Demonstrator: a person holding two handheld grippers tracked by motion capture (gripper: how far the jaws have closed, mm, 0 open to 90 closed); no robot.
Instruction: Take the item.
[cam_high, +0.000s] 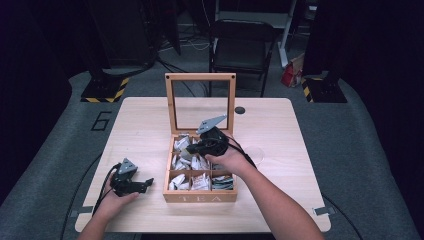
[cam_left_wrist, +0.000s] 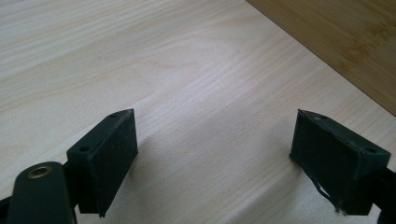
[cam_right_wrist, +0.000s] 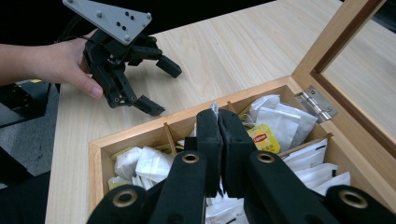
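Now the right gripper (cam_right_wrist: 218, 135) hangs over the tea box (cam_high: 200, 197) – fingers pressed together above its packets (cam_right_wrist: 275, 119); left gripper (cam_high: 131, 181) rests just left of the box on the tabletop (cam_high: 145, 130), fingers apart.

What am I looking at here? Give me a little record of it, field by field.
Setting: pale wooden table
Main object: wooden tea box, marked TEA on its front
Lid: glass-paned lid, standing open and upright
Contents: tea bags in several compartments, one with a yellow label
Right tool: over the box, jaws together, a bit of white paper at their tips
Left tool: on the table left of the box, jaws apart, nothing between them
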